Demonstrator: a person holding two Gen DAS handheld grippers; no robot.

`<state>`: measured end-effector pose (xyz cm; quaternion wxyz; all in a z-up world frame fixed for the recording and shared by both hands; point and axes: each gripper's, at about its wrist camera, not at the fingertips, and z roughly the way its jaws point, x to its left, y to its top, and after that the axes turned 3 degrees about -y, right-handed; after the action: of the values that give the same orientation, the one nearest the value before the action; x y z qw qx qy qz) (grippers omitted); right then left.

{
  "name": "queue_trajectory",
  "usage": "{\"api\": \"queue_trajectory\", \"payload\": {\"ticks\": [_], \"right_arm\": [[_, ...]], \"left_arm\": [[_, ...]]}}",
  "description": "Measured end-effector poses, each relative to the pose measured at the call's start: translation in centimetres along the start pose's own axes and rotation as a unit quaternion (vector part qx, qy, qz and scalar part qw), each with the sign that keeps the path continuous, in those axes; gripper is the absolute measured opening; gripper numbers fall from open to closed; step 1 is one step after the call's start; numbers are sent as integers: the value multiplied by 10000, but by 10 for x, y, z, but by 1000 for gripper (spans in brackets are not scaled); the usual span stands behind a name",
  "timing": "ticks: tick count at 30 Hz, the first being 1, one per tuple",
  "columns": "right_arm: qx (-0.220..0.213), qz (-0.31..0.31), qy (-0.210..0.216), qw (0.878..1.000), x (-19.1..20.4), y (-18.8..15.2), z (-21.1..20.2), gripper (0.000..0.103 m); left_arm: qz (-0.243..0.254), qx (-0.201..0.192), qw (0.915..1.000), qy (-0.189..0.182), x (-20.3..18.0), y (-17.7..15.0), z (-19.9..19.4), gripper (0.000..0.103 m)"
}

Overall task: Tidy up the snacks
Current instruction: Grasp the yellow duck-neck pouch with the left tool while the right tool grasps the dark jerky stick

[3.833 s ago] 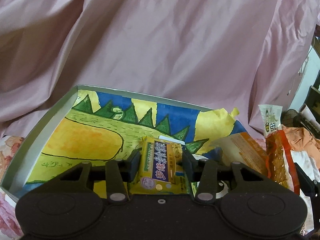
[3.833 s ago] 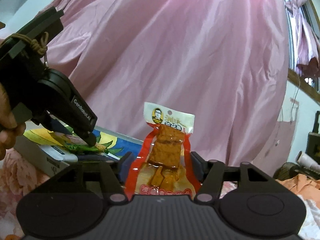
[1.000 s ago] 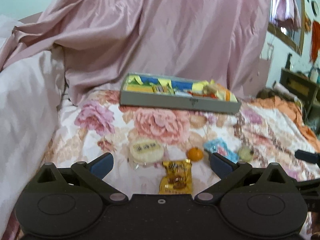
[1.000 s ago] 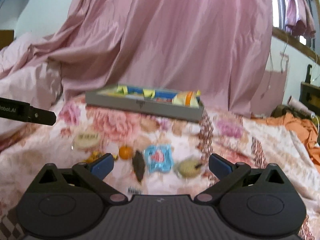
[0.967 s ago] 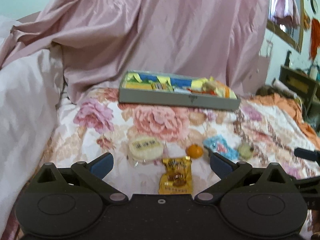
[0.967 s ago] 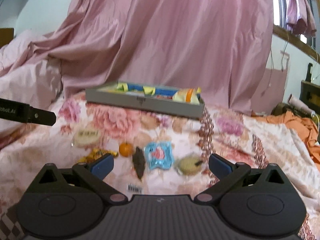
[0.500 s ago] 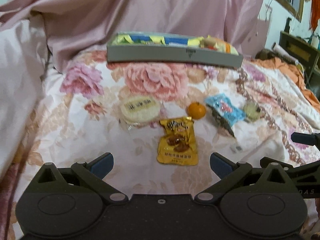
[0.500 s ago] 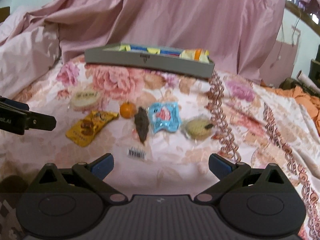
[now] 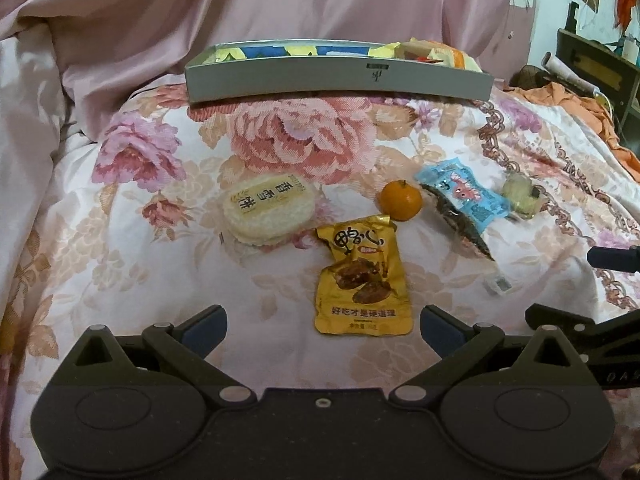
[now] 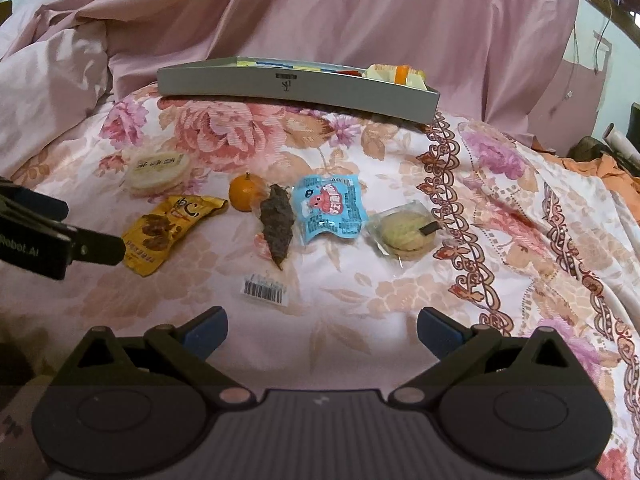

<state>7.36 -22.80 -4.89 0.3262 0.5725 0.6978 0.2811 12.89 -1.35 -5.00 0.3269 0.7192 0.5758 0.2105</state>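
Several snacks lie on the floral bedspread. A yellow pouch (image 9: 363,278) lies just ahead of my open, empty left gripper (image 9: 323,326). Beyond it are a round rice cake (image 9: 267,207), a small orange (image 9: 401,200), a blue packet (image 9: 464,194) over a dark clear-wrapped snack (image 9: 464,232), and a pale wrapped pastry (image 9: 520,196). My right gripper (image 10: 322,330) is open and empty, short of the dark snack (image 10: 277,222), the blue packet (image 10: 329,208) and the pastry (image 10: 405,234). The grey box (image 9: 340,74) at the back holds several snacks.
Pink drapery rises behind the grey box (image 10: 296,84) and on the left. The left gripper's body (image 10: 44,240) juts in at the right view's left edge. A barcode label (image 10: 265,289) lies on the bedspread. Orange cloth (image 9: 580,104) and furniture sit far right.
Both grippers let go of their snacks at the box, opened and pulled back. In the last second both dropped lower and closer to the loose snacks on the bedspread.
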Motion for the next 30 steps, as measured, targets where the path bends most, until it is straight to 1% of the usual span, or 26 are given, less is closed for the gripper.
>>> {"api": "queue_trajectory", "payload": {"ticks": [7, 9, 12, 16, 18, 21, 23, 24, 26, 30], "right_arm": [[59, 131, 142, 9998, -3, 4, 11, 103], [45, 125, 169, 9998, -2, 5, 15, 103], [-17, 70, 227, 9997, 1, 10, 24, 103], [-245, -136, 318, 9991, 4, 17, 36, 103], [-322, -133, 418, 9985, 3, 21, 42, 102], [-304, 23, 676, 9972, -1, 25, 50, 95], [-261, 106, 805, 9964, -2, 25, 54, 89], [-224, 120, 866, 9959, -2, 25, 55, 88], [-164, 94, 955, 9953, 1, 24, 56, 81], [-170, 5, 989, 9950, 4, 22, 56, 70]], "left_arm": [[51, 49, 10000, 40, 2, 2, 14, 102], [55, 12, 10000, 12, 1, 2, 17, 102], [30, -70, 9999, -121, 0, 2, 21, 102], [172, -56, 9997, -138, -3, 1, 27, 102], [253, -47, 9995, -170, -4, 2, 30, 102], [352, -118, 9989, -275, -5, 4, 32, 102], [393, -166, 9982, -417, -6, 5, 34, 102], [399, -207, 9978, -494, -7, 6, 34, 102], [394, -283, 9969, -613, -8, 8, 36, 102], [452, -324, 9956, -755, -11, 10, 39, 95]]}}
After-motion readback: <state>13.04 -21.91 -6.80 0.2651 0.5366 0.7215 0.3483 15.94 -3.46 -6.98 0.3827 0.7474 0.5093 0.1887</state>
